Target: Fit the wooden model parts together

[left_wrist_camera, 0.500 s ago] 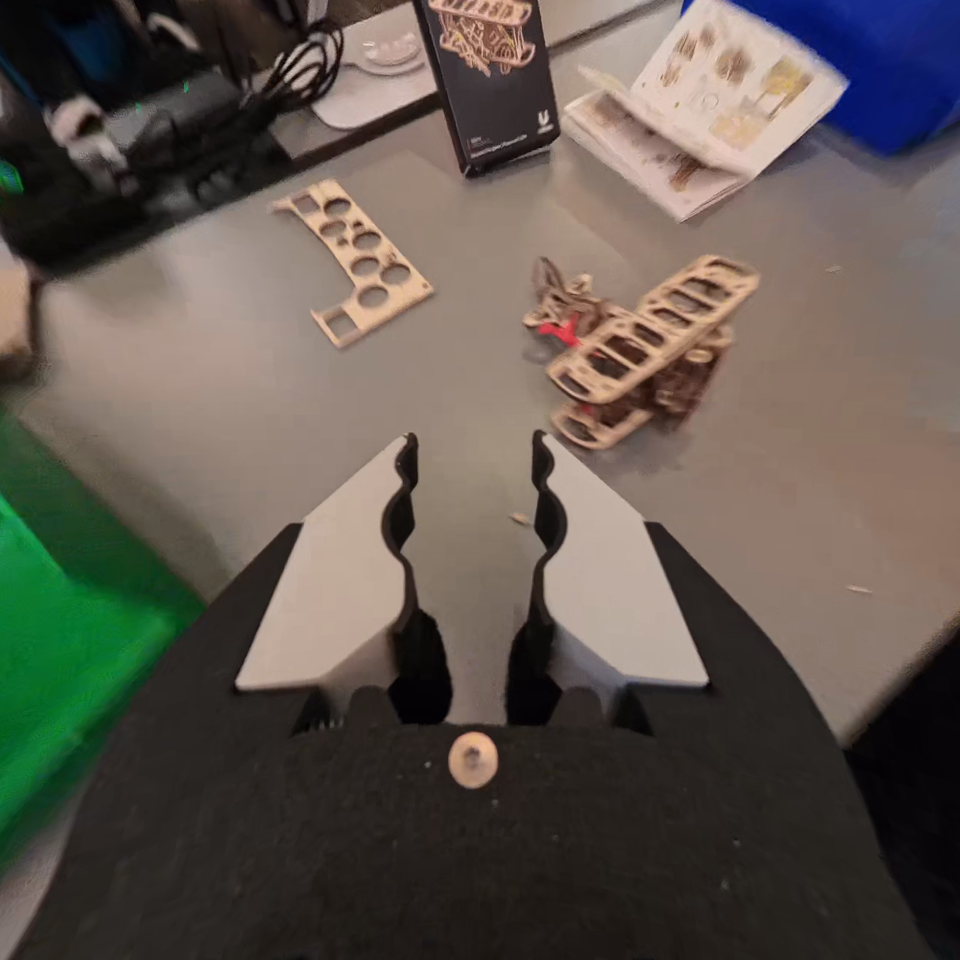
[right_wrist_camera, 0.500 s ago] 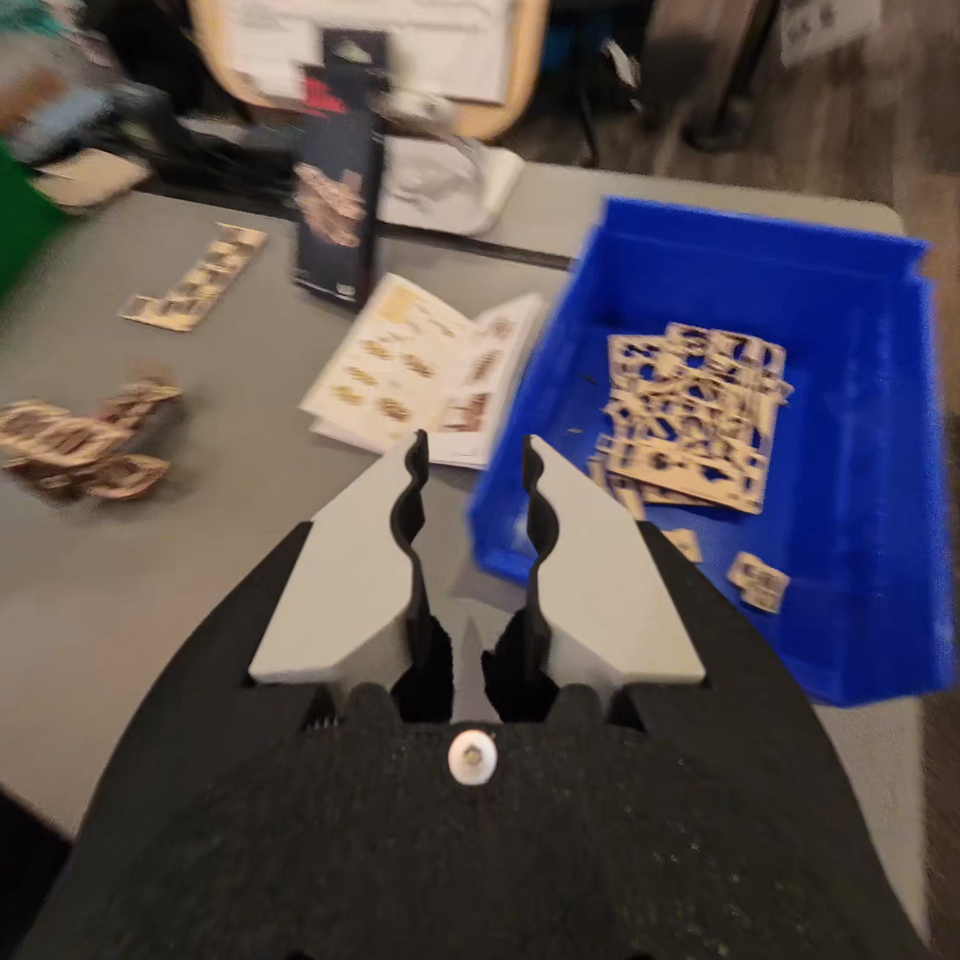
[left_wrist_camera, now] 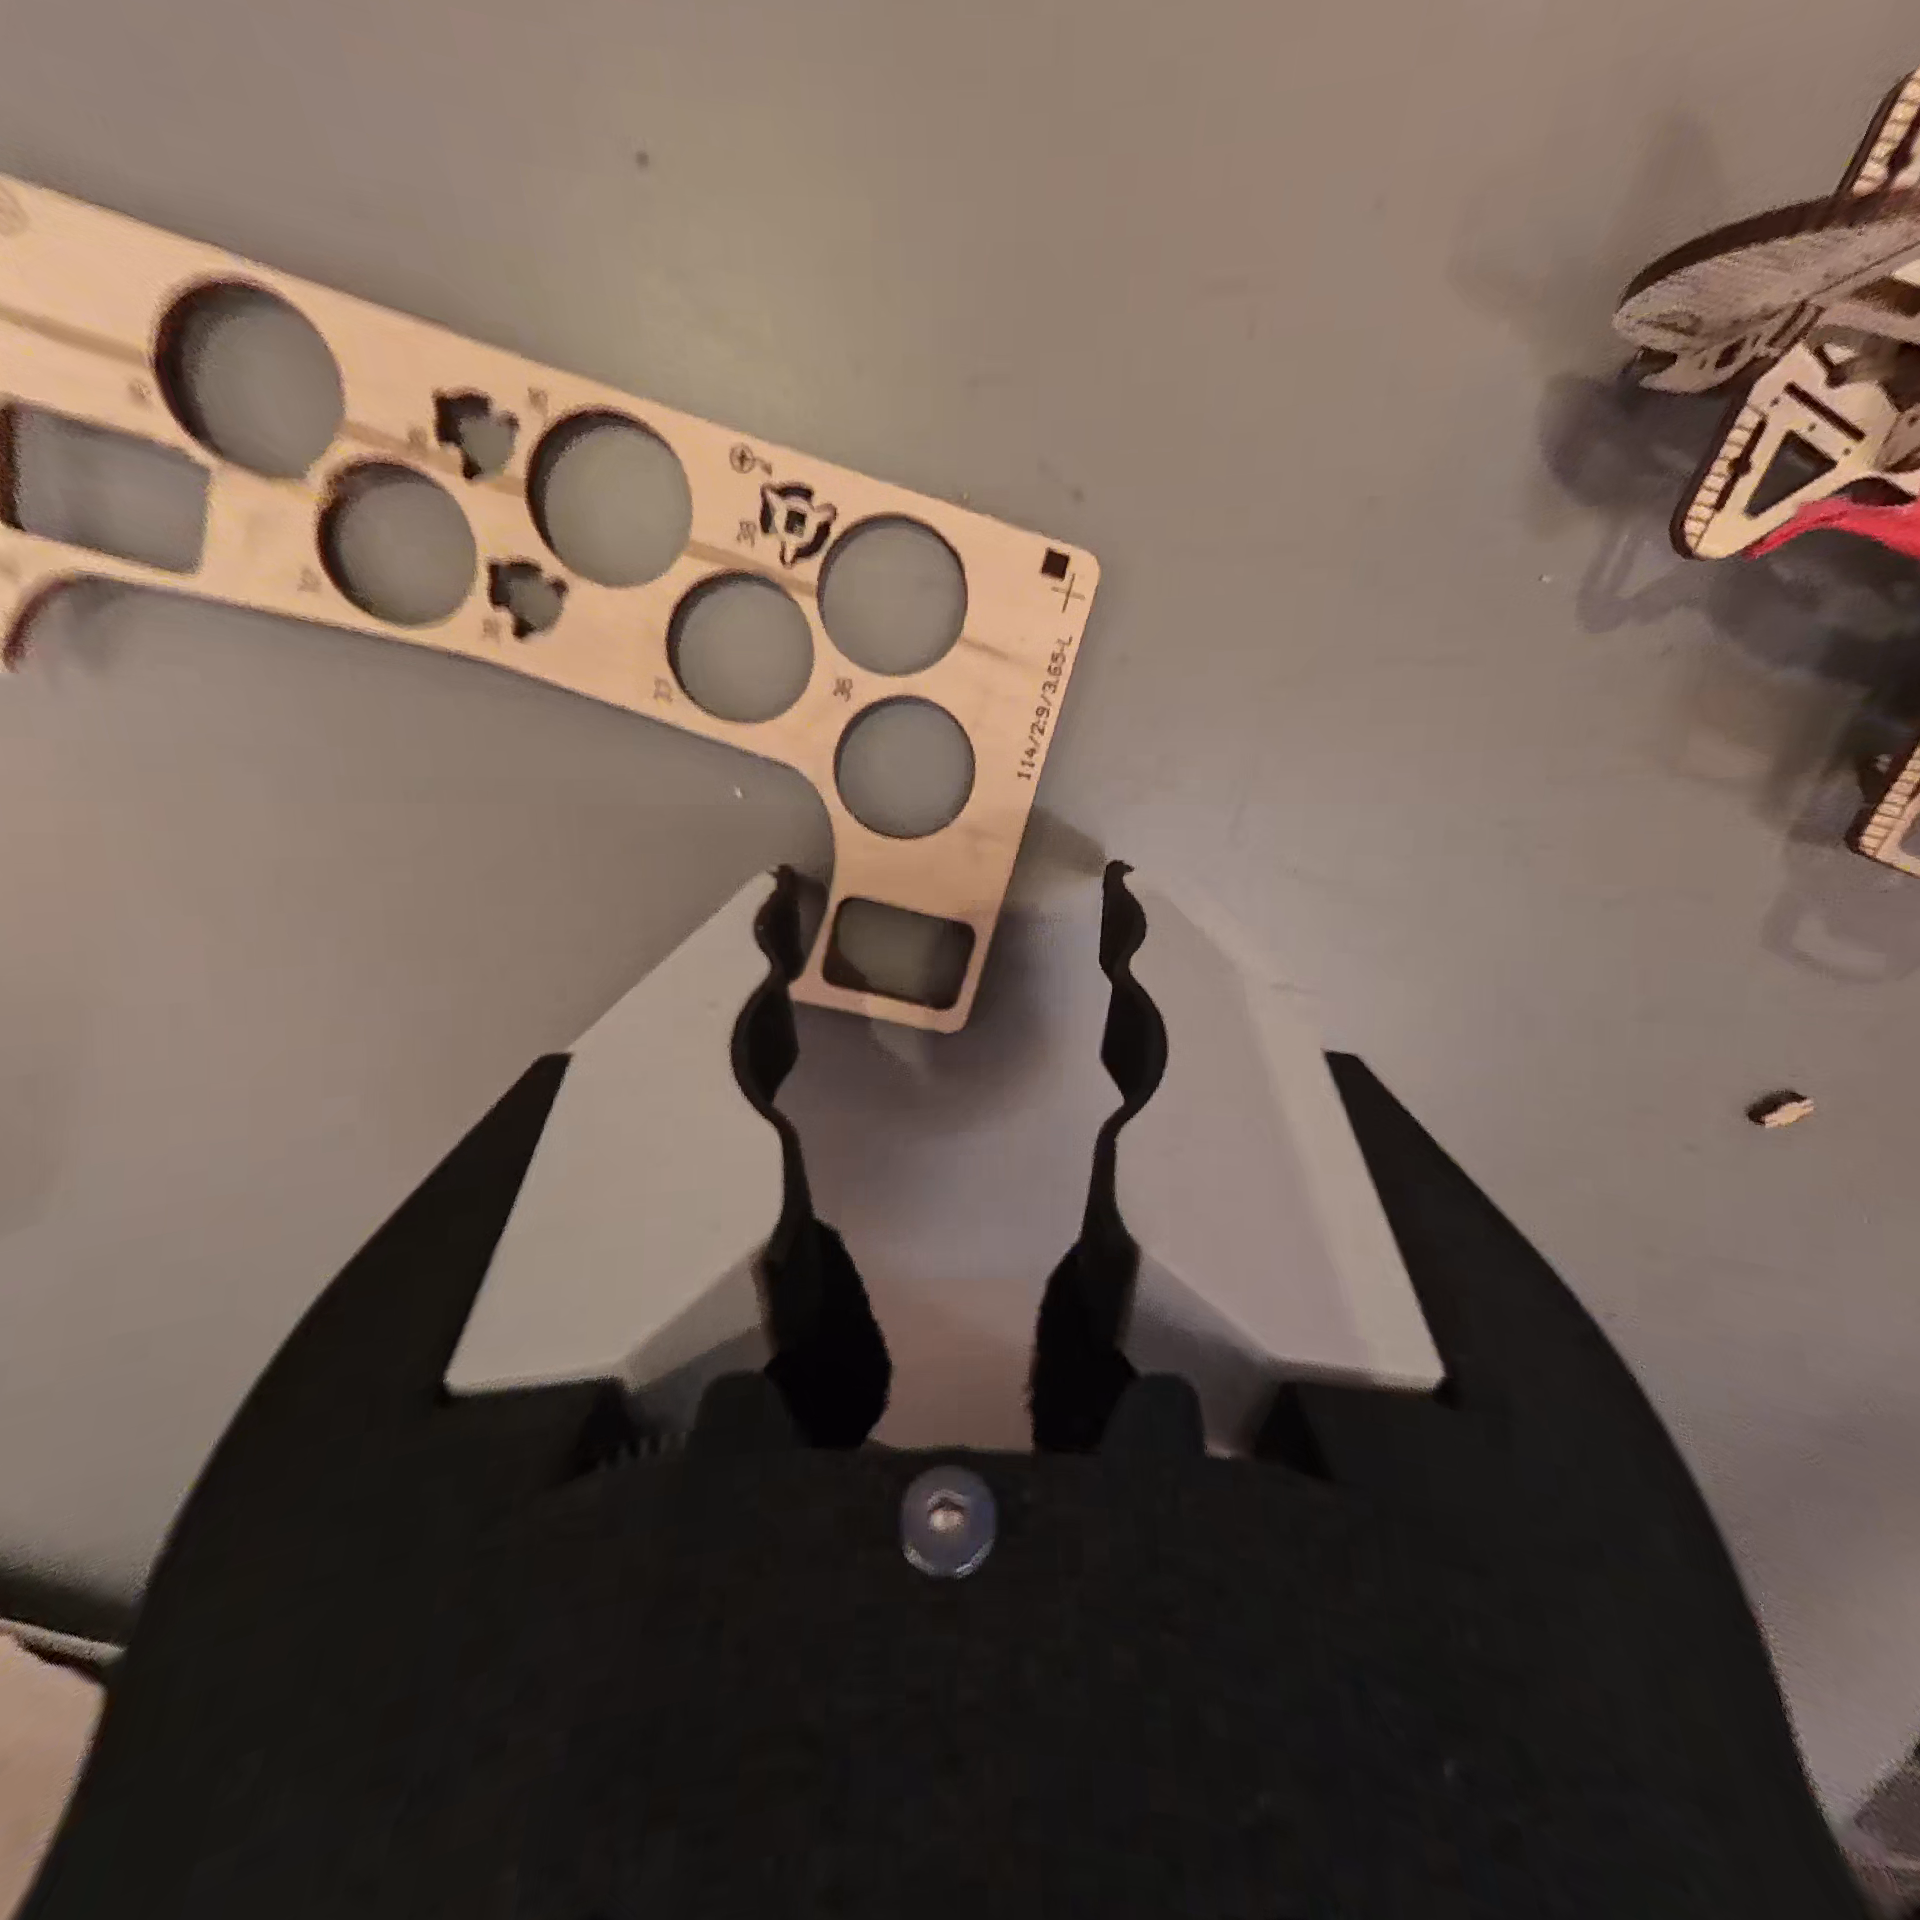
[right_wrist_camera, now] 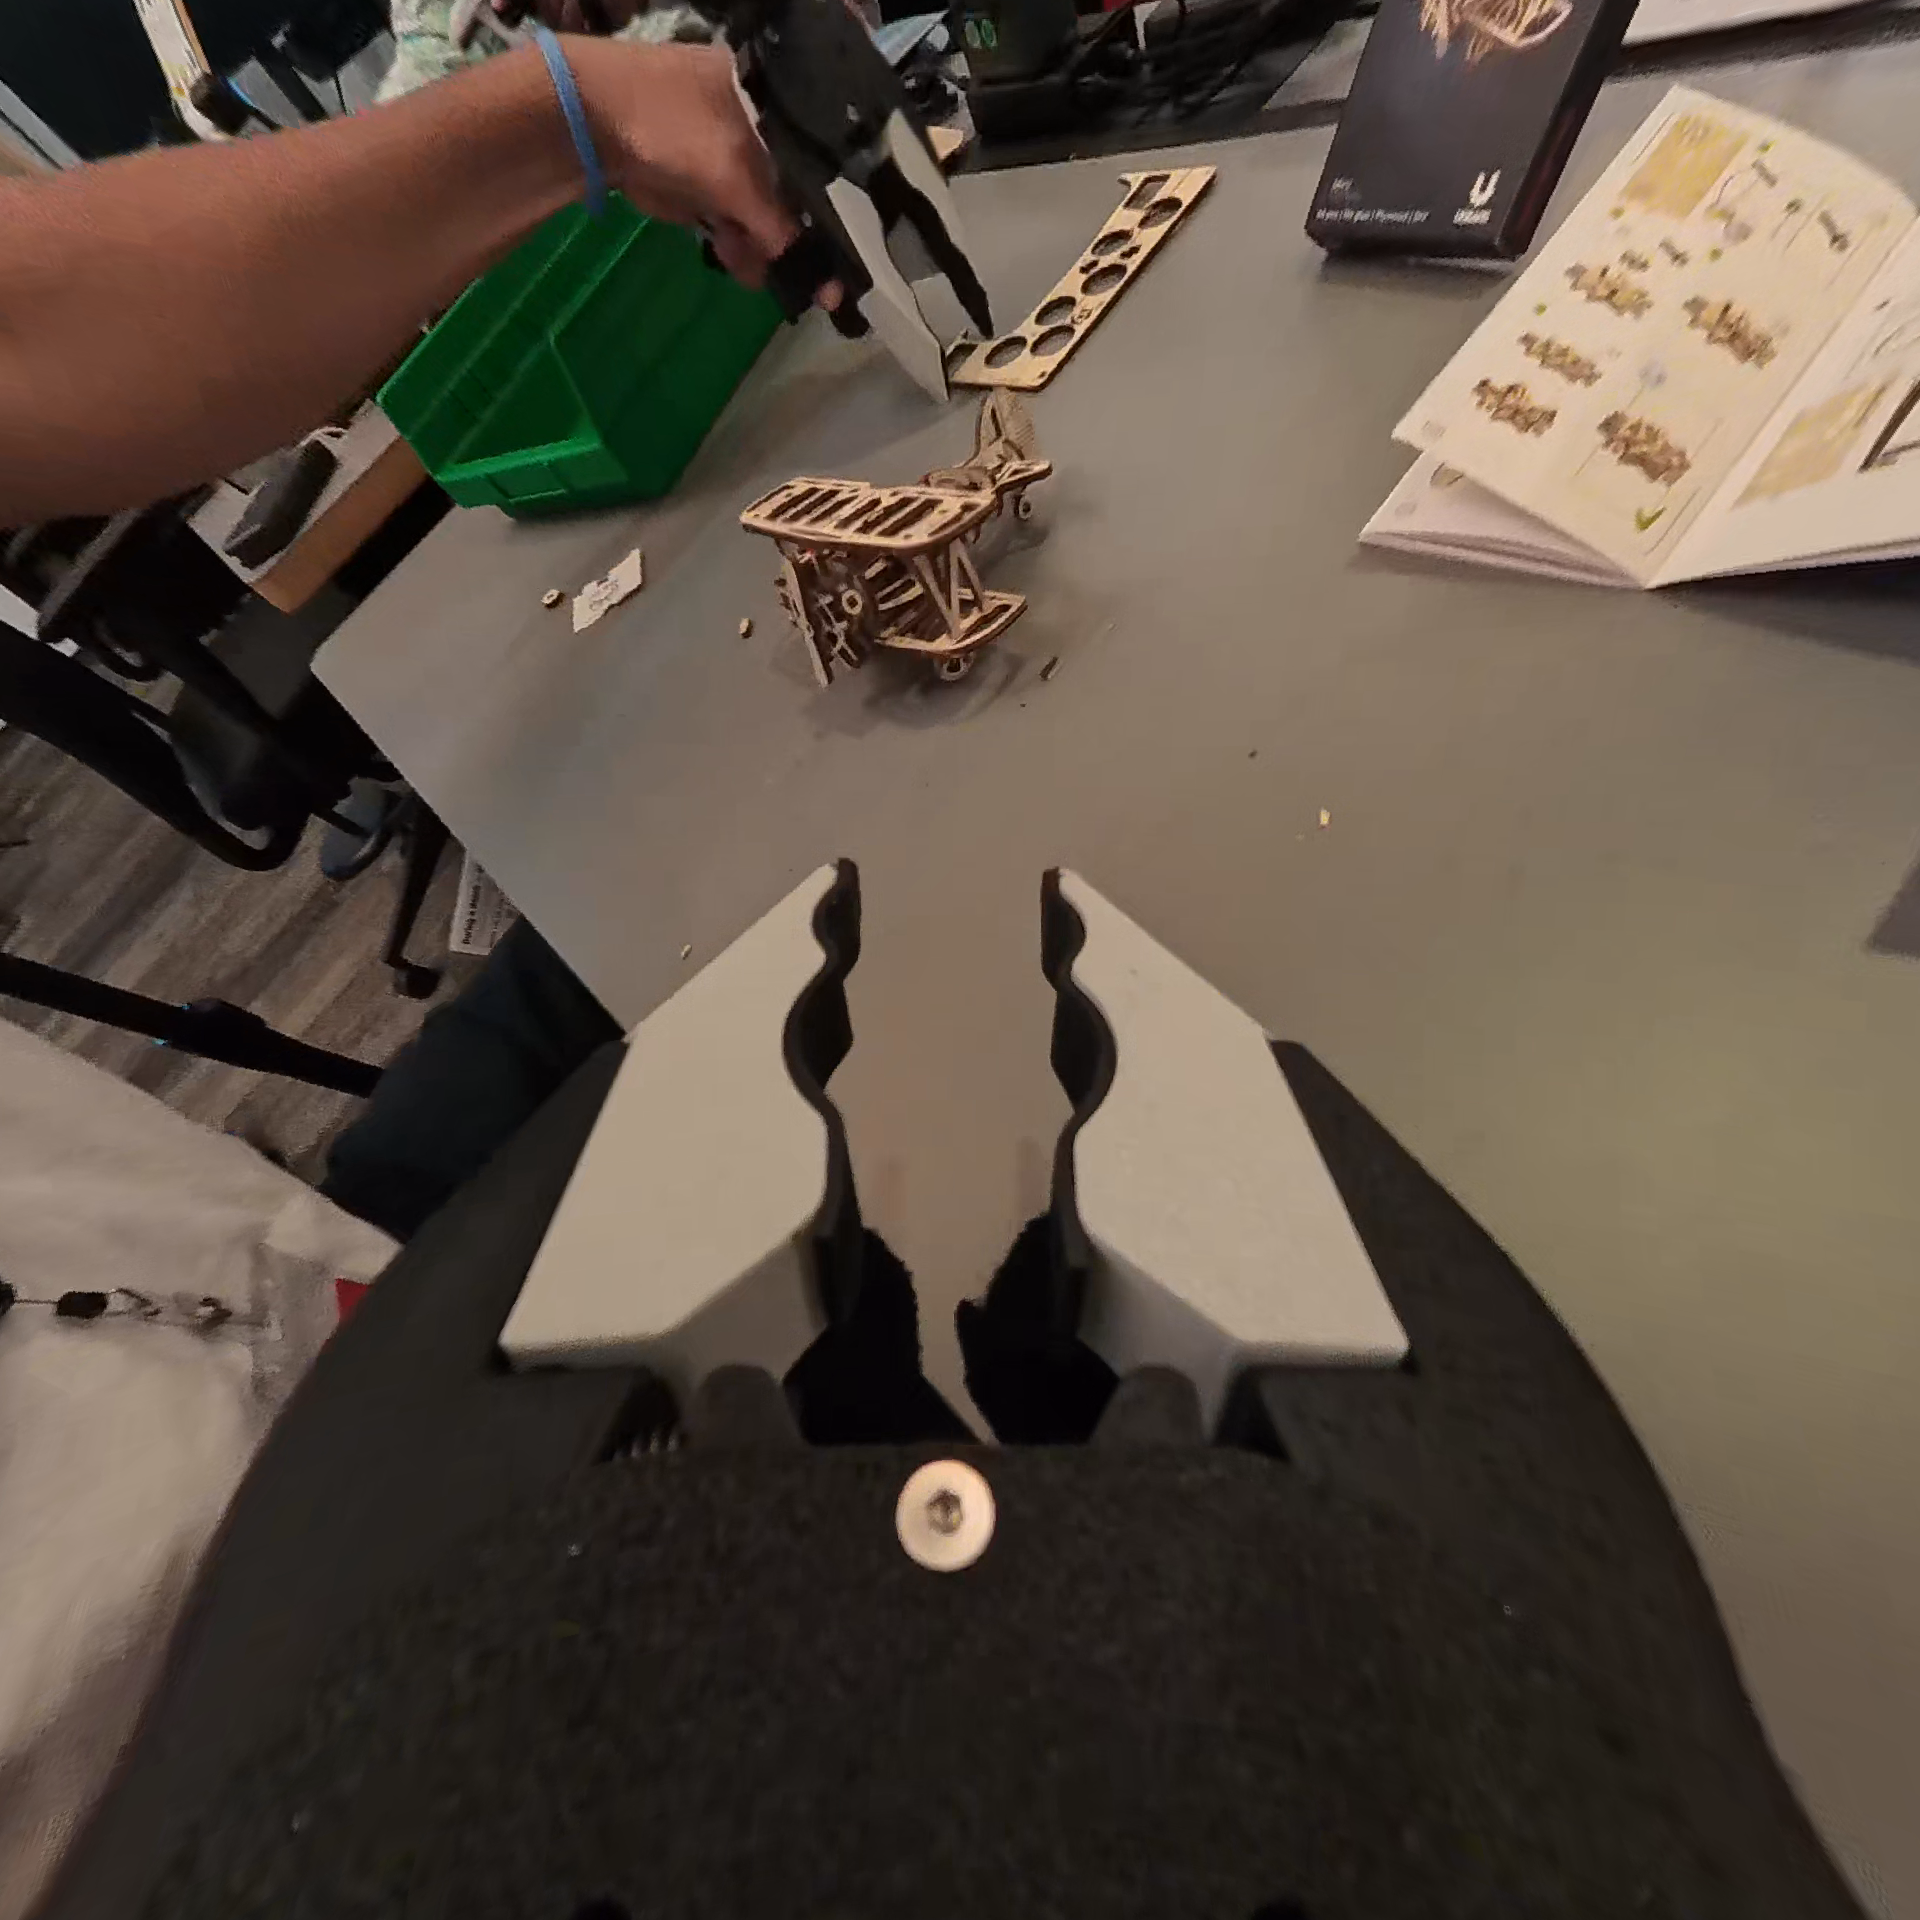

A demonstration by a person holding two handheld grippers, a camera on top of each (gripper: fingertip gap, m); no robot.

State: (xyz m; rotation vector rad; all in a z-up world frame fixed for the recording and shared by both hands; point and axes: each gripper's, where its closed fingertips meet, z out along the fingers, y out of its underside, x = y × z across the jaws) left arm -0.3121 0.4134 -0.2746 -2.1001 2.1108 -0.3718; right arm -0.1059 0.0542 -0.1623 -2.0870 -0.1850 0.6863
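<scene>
Now, left wrist view: the left tongs (left_wrist_camera: pixel 945 904) are spread apart and empty, low over the near end of the plywood part sheet (left_wrist_camera: pixel 644 561), which lies flat on the grey worktop (left_wrist_camera: pixel 1299 416). One fingertip (left_wrist_camera: pixel 774 920) overlaps the sheet's end by the small rectangular cut-out; the other is just off its edge. The sheet's long axis runs away from the tongs, up and leftward, its round holes already punched out. Beyond the sheet's corner, off to the side, sits the wooden biplane model (left_wrist_camera: pixel 1797 416), cut off by the frame.

Over to the right wrist view: the right tongs (right_wrist_camera: pixel 951 883) are parted, holding nothing, well apart from the sheet and nearer the model. The biplane model (right_wrist_camera: pixel 894 566) lies just this side of the sheet (right_wrist_camera: pixel 1081 286), wings broadside to the camera, fuselage angling back toward the sheet. Beside the sheet's end stands a green bin (right_wrist_camera: pixel 582 353); an instruction booklet (right_wrist_camera: pixel 1662 353) lies open farther off.

Risk, I'd say: a thin flat sheet is hard to pinch, so the tongs could skate it across the worktop or snap its narrow end.
</scene>
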